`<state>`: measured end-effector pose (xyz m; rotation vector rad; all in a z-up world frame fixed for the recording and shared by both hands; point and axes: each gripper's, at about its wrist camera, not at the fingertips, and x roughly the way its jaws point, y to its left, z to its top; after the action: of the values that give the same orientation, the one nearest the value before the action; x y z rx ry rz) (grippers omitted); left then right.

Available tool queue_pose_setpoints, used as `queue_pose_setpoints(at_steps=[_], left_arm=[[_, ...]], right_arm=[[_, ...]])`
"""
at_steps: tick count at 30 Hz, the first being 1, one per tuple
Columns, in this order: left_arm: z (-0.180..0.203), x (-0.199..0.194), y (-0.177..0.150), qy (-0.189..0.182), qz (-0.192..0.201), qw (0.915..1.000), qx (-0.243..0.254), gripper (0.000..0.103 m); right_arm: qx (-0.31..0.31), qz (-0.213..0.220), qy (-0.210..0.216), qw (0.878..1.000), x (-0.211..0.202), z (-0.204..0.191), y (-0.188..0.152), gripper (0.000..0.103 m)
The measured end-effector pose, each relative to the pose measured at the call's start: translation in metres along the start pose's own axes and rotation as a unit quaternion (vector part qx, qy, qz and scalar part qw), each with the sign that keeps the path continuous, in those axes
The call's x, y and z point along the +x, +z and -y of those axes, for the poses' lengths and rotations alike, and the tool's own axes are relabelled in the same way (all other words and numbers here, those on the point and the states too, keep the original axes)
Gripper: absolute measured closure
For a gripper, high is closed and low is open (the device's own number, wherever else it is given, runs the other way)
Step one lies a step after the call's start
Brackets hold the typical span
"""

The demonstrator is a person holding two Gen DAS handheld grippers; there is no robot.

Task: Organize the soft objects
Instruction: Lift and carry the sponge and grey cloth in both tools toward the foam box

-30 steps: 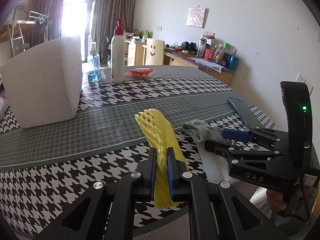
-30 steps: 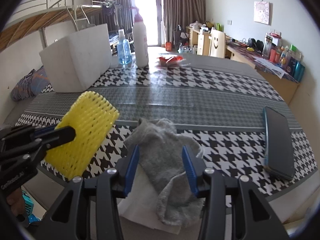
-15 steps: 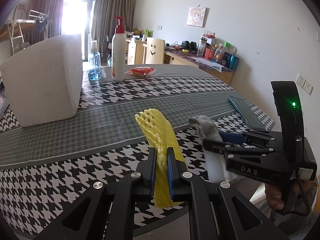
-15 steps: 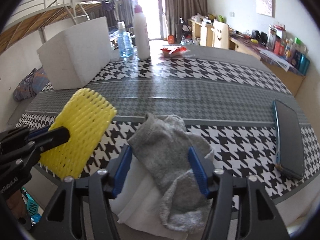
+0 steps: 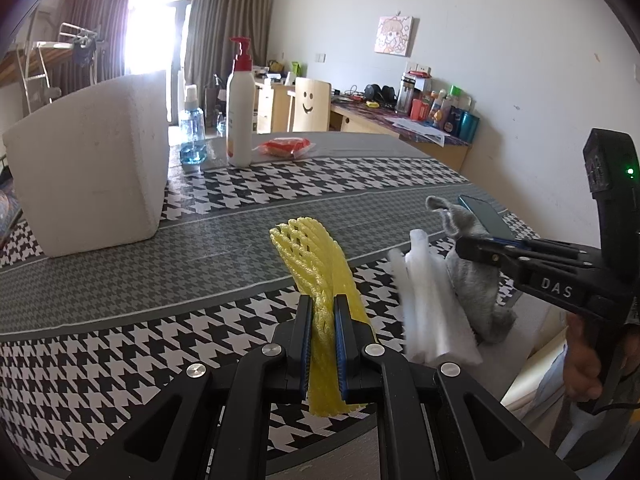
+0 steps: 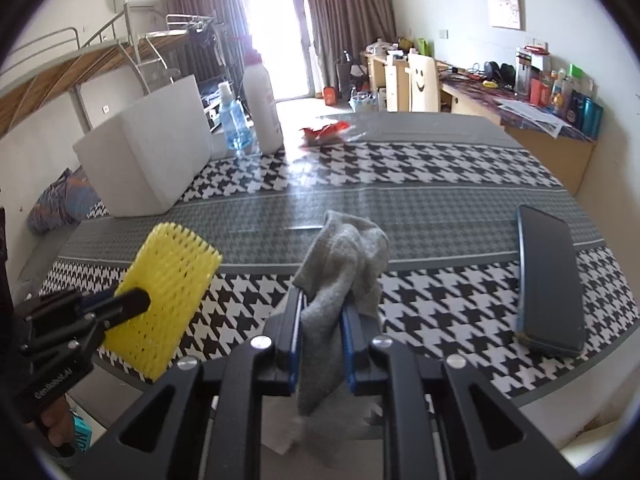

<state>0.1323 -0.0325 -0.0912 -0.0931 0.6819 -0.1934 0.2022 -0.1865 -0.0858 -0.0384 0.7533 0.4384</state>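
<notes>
Sunlit curtained window (image 5: pixel 160 20), white walls (image 5: pixel 500 40)

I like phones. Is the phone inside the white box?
No, the phone lies flat on the table by its right edge, far from the white box.

The lower end of the grey sock (image 6: pixel 344 276) is just a blur under the right tool (image 6: pixel 320 332), and the white foam sheet (image 5: pixel 432 312) is smeared by motion too. The yellow foam net (image 5: pixel 320 276) has its bottom tucked behind the left tool (image 5: pixel 323 344). Stuff on the far desk (image 5: pixel 420 128) is too tiny to make out, and the window is blown out white
</notes>
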Motion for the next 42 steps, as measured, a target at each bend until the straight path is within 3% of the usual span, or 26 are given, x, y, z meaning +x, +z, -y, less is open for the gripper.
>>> queue_pose_setpoints(at_steps=[16,31,42], left_arm=[[-0.004,-0.026,0.012,0.013,0.038,0.9991,0.013,0.092],[-0.005,-0.046,0.028,0.024,0.070,0.9969,0.029,0.092],[-0.006,-0.057,0.039,0.040,0.088,0.9947,0.035,0.092]], right_arm=[[-0.015,0.045,-0.021,0.999,-0.027,-0.010,0.012,0.091],[-0.037,0.093,-0.019,0.995,-0.053,-0.024,0.027,0.090],[-0.042,0.105,-0.005,0.994,-0.051,-0.032,0.037,0.090]])
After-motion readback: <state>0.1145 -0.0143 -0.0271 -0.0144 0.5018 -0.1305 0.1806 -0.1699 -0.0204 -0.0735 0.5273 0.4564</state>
